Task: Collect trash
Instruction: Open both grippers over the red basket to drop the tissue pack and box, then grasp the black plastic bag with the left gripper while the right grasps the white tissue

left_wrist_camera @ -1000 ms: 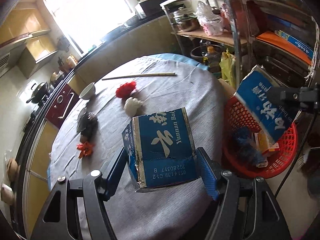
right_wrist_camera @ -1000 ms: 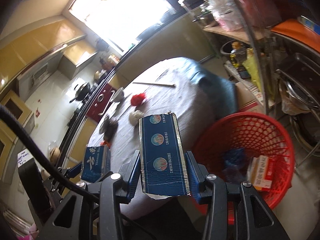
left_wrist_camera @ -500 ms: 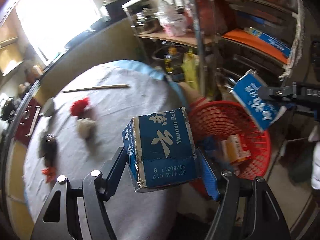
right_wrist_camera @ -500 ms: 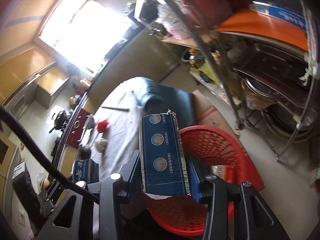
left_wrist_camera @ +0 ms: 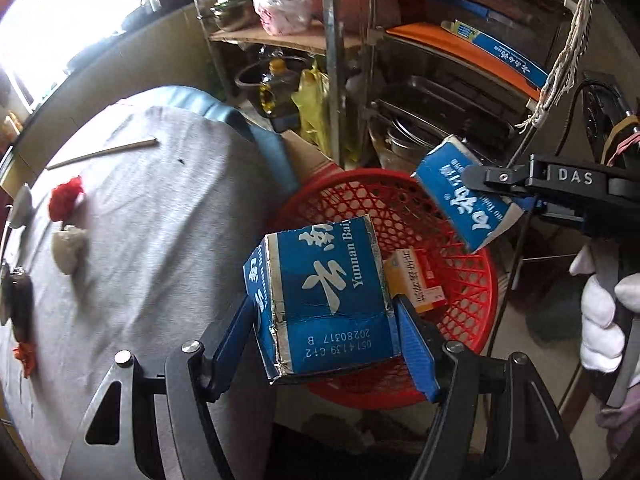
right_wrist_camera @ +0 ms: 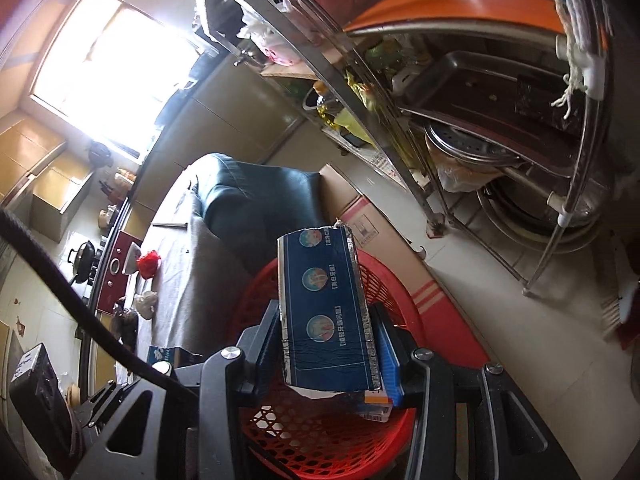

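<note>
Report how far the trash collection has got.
Done: an orange-and-red packet already lies in the red basket. In hand: the left tongs hold a blue carton over the basket, and the right tongs clamp a narrow blue box above it. Left: red scrap, pale wad and dark bits on the table.

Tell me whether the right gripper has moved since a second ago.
Yes. The right gripper, shut on its blue carton, went from above the table edge to over the red basket.
</note>
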Demonstrator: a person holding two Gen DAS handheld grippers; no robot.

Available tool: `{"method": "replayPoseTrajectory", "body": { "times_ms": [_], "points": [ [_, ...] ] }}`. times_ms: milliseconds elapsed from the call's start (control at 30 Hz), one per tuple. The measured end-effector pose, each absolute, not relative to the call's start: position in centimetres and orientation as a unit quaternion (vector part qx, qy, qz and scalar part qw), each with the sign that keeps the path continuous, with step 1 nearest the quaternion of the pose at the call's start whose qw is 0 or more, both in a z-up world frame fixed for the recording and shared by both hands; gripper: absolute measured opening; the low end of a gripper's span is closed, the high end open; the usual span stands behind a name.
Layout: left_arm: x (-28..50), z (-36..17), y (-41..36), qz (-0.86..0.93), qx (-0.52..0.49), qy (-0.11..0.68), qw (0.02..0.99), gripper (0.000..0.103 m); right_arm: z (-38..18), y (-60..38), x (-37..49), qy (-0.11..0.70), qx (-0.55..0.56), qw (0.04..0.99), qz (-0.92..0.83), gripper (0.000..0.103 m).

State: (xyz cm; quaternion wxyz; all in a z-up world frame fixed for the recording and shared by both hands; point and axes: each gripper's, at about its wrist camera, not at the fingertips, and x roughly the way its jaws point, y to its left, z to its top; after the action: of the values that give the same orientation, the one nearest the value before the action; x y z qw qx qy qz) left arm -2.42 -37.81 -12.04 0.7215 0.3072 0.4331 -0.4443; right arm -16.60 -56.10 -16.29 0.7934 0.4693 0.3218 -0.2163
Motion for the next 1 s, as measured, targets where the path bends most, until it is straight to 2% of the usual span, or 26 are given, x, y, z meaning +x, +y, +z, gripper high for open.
{"method": "replayPoseTrajectory", "body": {
  "times_ms": [233, 567, 1000],
  "points": [
    [-2.4, -12.9, -38.1, -0.462, 0.299, 0.453, 0.701, 0.073, -17.4, -56.2, -15.5, 0.336, 0.493, 0.777, -0.201, 0.051],
    [-0.8, -12.0, -35.7, -0.456, 0.27, 0.46, 0.712, 0.073, -15.2, -55.5, -14.5, 0.317, 0.479, 0.797, -0.188, 0.053],
    [4.6, -8.4, -23.4, -0.357, 0.207, 0.424, 0.807, 0.073, -11.8, -50.9, -8.3, 0.336, 0.43, 0.827, -0.138, 0.053]
  ]
}}
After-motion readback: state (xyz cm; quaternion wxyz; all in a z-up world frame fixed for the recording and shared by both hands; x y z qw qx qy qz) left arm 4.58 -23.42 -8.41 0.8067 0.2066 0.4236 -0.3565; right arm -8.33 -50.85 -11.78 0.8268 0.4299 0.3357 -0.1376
